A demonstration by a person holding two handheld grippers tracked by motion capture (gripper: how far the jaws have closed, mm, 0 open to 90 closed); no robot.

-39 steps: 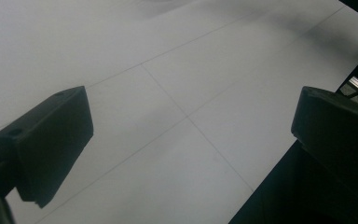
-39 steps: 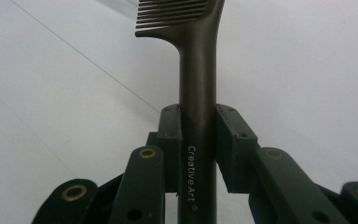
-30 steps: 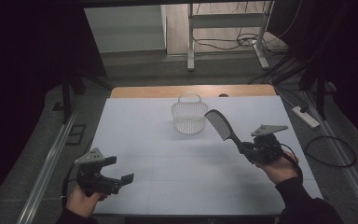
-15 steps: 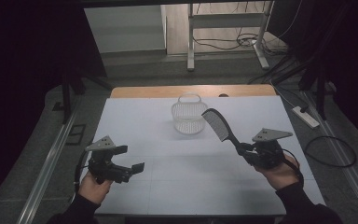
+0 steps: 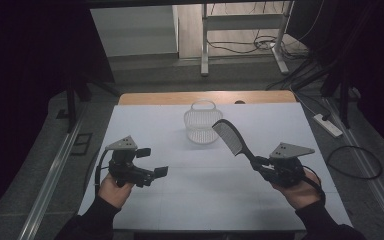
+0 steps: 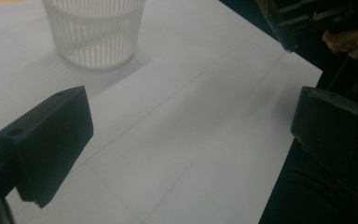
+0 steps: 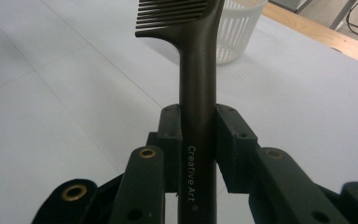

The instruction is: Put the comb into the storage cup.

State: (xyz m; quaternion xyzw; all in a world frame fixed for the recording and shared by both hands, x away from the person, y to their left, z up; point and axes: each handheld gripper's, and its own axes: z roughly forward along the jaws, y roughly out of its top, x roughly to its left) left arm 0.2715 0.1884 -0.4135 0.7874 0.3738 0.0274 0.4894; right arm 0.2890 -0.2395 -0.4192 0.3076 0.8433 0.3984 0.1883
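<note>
Comb: centre right of the high view, handle clamped in the right gripper, now closer to the basket.
Left gripper: jaws apart, empty, moved inward.
Meaning: comb likely headed for the basket.

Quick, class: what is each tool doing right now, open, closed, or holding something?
Left tool: open, holding nothing.
Right tool: closed on the handle of the black comb.

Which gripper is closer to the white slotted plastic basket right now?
Right. The right gripper sits off the white slotted plastic basket's near right, its black plastic comb reaching almost to the basket. The left gripper, fingers open, hangs farther off at its near left.
</note>
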